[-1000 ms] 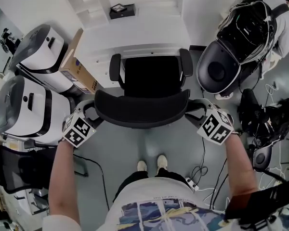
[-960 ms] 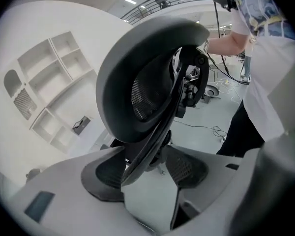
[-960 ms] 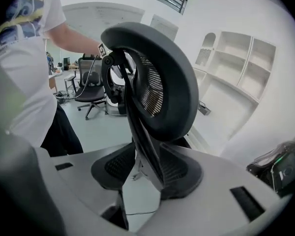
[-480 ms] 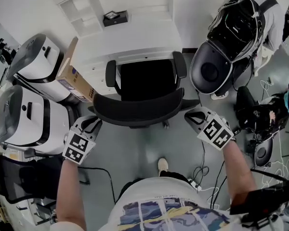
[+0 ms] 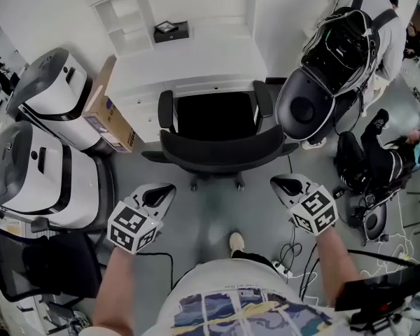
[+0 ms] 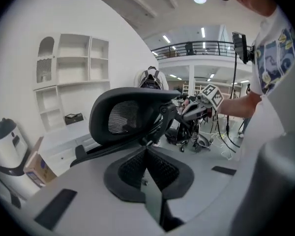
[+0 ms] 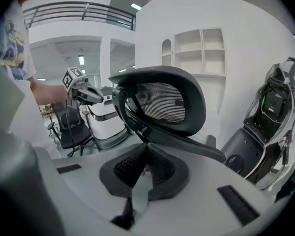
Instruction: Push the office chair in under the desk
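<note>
Head view: cardboard box (image 5: 102, 115) near office chair (image 5: 220, 150) bears unreadable blue label.

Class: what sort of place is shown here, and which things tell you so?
Probably an office or lab workspace: a black office chair at a white desk, with white wall shelves behind it.

The head view looks steeply down from above the person, over the left tongs (image 5: 164, 193) and the right tongs (image 5: 280, 184) to the office chair (image 5: 220, 149) and the desk (image 5: 196, 61) beyond it. The left gripper view rides close behind the left tongs, low, and faces the chair's backrest (image 6: 130, 114) from one side, with the right tongs beyond. The right gripper view mirrors this from the other side. All three views share the backrest and the wall shelves (image 7: 201, 53).
</note>
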